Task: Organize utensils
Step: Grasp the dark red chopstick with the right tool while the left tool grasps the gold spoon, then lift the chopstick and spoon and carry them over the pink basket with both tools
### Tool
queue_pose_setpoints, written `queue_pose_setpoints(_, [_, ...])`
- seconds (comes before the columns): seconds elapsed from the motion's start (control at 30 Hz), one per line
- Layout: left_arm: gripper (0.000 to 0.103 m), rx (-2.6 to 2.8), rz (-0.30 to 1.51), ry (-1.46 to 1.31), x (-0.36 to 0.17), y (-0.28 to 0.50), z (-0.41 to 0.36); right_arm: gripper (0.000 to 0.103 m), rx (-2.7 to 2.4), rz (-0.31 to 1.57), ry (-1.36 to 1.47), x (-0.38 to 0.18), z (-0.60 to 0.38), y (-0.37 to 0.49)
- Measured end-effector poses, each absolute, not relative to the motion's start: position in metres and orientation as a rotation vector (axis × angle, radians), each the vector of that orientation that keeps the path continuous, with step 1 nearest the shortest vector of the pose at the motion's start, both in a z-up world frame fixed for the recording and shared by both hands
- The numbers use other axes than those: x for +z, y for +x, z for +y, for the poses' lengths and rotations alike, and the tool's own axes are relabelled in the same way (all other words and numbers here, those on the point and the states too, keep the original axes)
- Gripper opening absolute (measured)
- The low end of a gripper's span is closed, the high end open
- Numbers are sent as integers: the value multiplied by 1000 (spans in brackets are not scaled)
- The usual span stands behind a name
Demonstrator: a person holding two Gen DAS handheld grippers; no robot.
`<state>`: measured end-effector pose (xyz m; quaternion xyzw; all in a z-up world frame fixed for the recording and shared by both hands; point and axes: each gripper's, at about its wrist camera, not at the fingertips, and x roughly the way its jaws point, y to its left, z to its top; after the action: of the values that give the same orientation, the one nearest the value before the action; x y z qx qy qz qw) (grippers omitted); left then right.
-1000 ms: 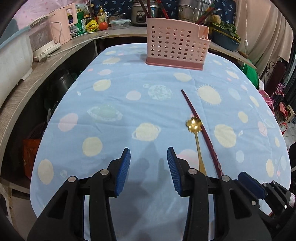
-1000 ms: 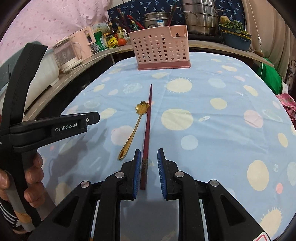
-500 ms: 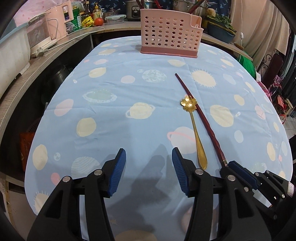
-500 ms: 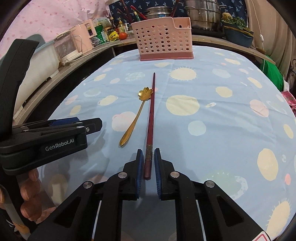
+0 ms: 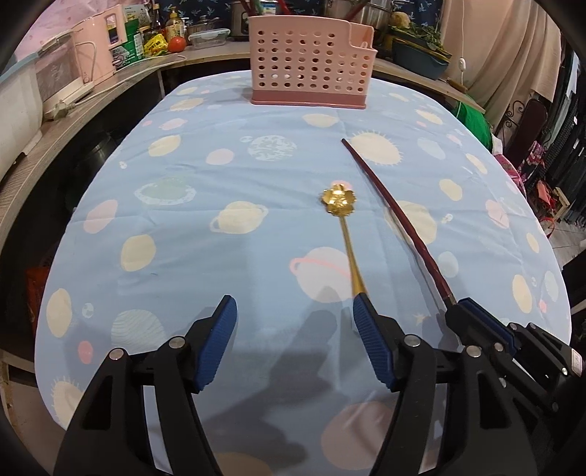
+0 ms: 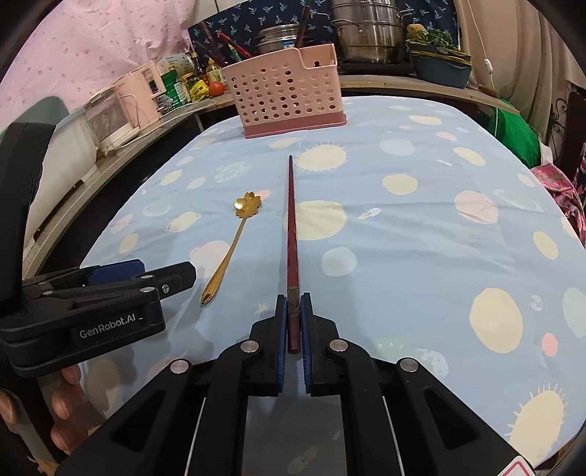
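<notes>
A dark red chopstick (image 6: 291, 234) lies on the blue planet-print tablecloth (image 6: 421, 234), pointing at the pink perforated utensil basket (image 6: 289, 97) at the far end. My right gripper (image 6: 293, 305) is shut on the chopstick's thick near end. Left of it lies a gold spoon (image 6: 229, 252) with a flower-shaped bowl. In the left wrist view my left gripper (image 5: 293, 307) hovers over bare cloth, its jaws opening with nothing between them; the gold spoon's (image 5: 348, 241) handle end is hidden behind the right fingertip (image 5: 366, 318). The chopstick (image 5: 399, 219) and basket (image 5: 311, 66) show there too.
A wooden counter (image 5: 121, 77) curves round the table's far and left sides, crowded with a pink appliance (image 5: 99, 44), jars, a tomato and steel pots (image 6: 366, 33). A green bundle (image 6: 516, 135) sits off the right edge. A person's fingers (image 6: 62, 399) hold the left gripper's handle.
My right gripper's jaws closed onto the chopstick's near end. My left gripper's jaws spread wider and it shifted right, toward the spoon's handle.
</notes>
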<state>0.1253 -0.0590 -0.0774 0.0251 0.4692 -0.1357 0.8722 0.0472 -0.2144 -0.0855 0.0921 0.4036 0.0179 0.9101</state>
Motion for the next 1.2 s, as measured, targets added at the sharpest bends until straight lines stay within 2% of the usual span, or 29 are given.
queue_pose_setpoints(0.33, [62,-333,997,44,-86,125,-79,7,26,839,237,-90,-228,42])
queue_pose_setpoints(0.4, [57,-338,992,49,-86,124,-81,7,28,843,243,-92,-228,43])
queue_pose_setpoints(0.67, [12,-357,982,58,-86,121,-84,7,32,845,248,-94,-229,42])
queue_pose_setpoints(0.93, [10,-365,970,33,-76,118,-79,7,34,827,254,-87,-230,38])
queue_pose_setpoints(1.2, [10,-351,895,-14,-38,117,-66,7,31,740,283,-51,-239,29])
